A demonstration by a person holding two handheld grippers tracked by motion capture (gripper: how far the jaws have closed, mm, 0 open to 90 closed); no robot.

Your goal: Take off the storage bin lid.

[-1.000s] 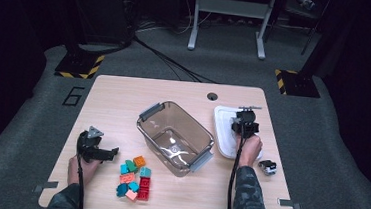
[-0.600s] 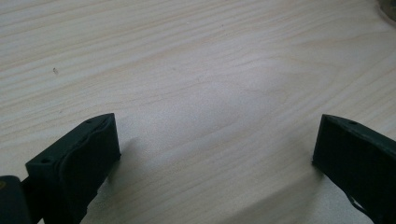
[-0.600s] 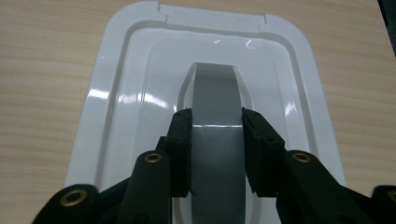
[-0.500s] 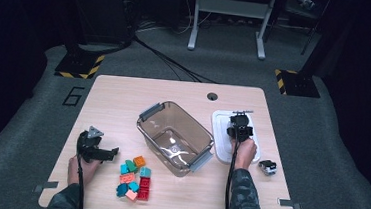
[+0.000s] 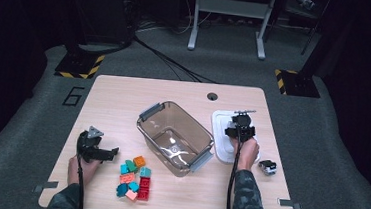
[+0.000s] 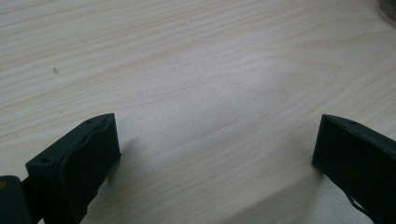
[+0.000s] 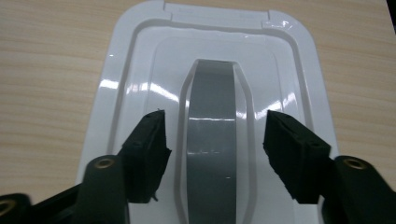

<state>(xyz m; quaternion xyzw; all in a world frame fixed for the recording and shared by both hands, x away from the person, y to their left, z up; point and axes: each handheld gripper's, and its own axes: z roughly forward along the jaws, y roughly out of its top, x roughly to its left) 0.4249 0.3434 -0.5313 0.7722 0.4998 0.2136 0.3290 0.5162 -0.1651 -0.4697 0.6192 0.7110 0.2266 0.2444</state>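
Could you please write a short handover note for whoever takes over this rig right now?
Right gripper: over the white lid, jaws just opened and standing apart on either side of its grey handle, not pressing it.
Left gripper: open over bare table, nothing between the jaws, left of the toy bricks.
Things: clear bin stands mid-table, open with no bricks inside; the lid lies flat on the table to its right; a small black-and-white object sits near the right edge.
Done: lid is off and set down.
Left, probably: put the bricks into the bin, then refit the lid.

Table (image 5: 123,99): bin (image 5: 175,138), lid (image 5: 221,137), bricks (image 5: 135,178)
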